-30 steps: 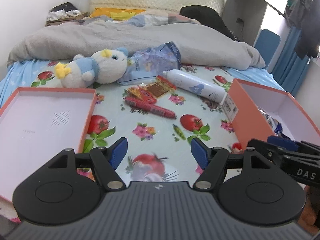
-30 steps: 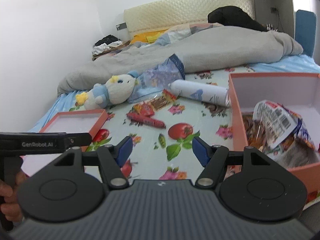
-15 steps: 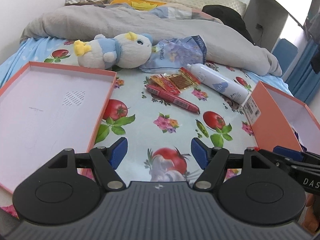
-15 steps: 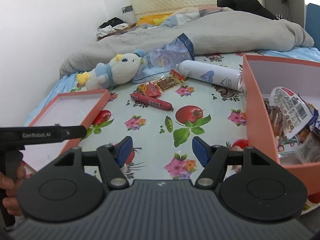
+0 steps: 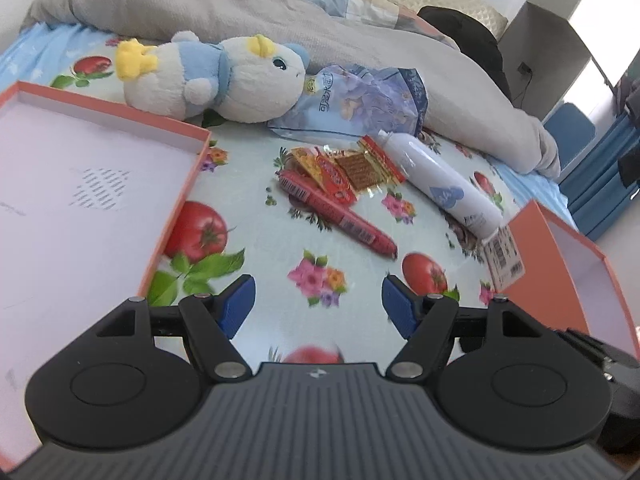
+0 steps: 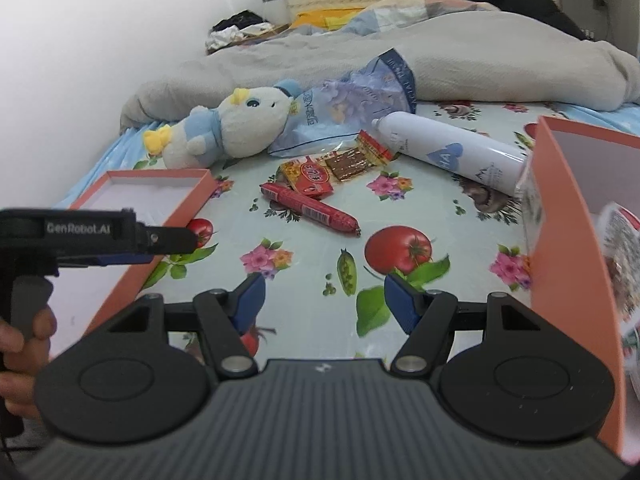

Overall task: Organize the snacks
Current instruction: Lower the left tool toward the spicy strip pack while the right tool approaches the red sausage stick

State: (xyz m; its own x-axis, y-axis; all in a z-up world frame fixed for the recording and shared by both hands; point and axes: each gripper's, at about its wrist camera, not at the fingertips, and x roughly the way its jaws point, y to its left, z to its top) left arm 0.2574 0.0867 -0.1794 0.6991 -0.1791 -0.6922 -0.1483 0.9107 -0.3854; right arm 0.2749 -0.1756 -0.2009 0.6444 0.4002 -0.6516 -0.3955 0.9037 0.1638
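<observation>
Orange cardboard box (image 6: pixel 560 216): stands at the right on the bed, open side up; crinkled snack packets (image 6: pixel 620 256) lie inside it, partly cut off by the picture edge.
Orange box lid (image 5: pixel 176 208): lies inside-up at the left, its pale inner face bare.
Red sausage stick in a plastic wrapper (image 5: pixel 340 216): lies slanted on the fruit-and-flower printed sheet (image 5: pixel 328 280), between lid and box, touching neither.
Small red and yellow snack packet (image 5: pixel 332 174): just behind the sausage, overlapping its far end.
Brown wafer in a clear wrapper with red ends (image 5: pixel 360 166): beside that packet, touching it, its far end near the bottle.
Pale blue printed snack bag (image 5: pixel 360 104): further back, partly under the plush toy's head.
White cylindrical bottle with a blue mark (image 5: pixel 444 186): lies on its side, its base close against the box.
White and blue plush toy with yellow tufts (image 5: pixel 216 76): lies on its side behind the lid.
Grey duvet (image 5: pixel 200 8): bunched across the bed's far part.
Left gripper (image 5: pixel 318 304): blue fingers (image 5: pixel 236 304) stand well apart, nothing between them, over the sheet short of the sausage.
Right gripper (image 6: pixel 324 300): fingers spread likewise, empty, over the sheet beside the box.
Hand (image 6: pixel 24 344): grips the left gripper's handle, seen at the right wrist view's left edge.
</observation>
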